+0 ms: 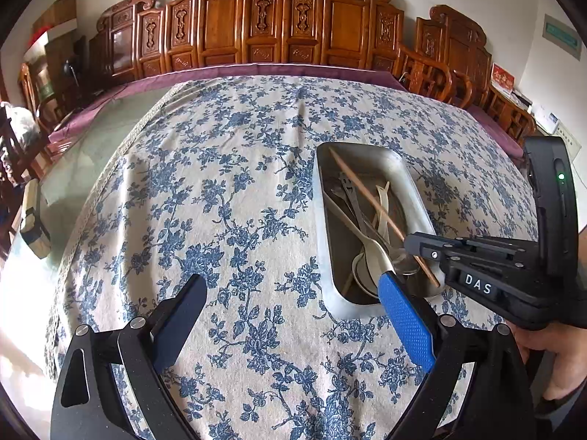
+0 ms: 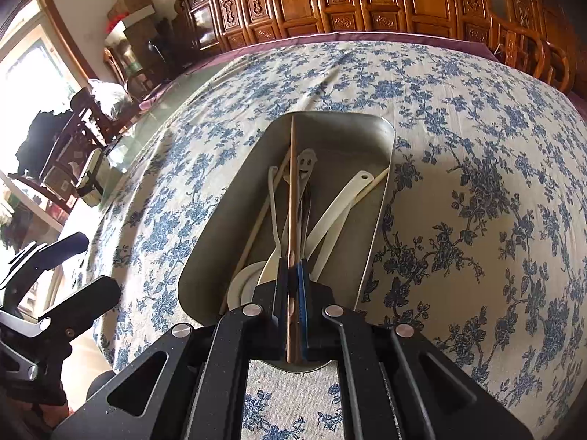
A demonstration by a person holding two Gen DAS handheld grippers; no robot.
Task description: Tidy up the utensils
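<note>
A metal tray (image 1: 418, 198) (image 2: 381, 205) sits on the blue floral tablecloth and holds spoons, a smiley-handled metal utensil (image 2: 306, 165), white spoons (image 2: 337, 205) and pale chopsticks. My right gripper (image 2: 292, 264) (image 1: 412, 244) is shut on a brown chopstick (image 2: 292, 190) (image 1: 367, 194), whose far tip rests in the tray's far corner. My left gripper (image 1: 290, 297) is open and empty, just left of the tray's near end; its blue-padded finger (image 1: 405, 322) is by the tray rim.
The tablecloth (image 1: 227, 168) covers a large table with a purple edge. Carved wooden chairs (image 1: 279, 22) line the far side. A small box (image 1: 33, 220) lies on the glass at the left edge.
</note>
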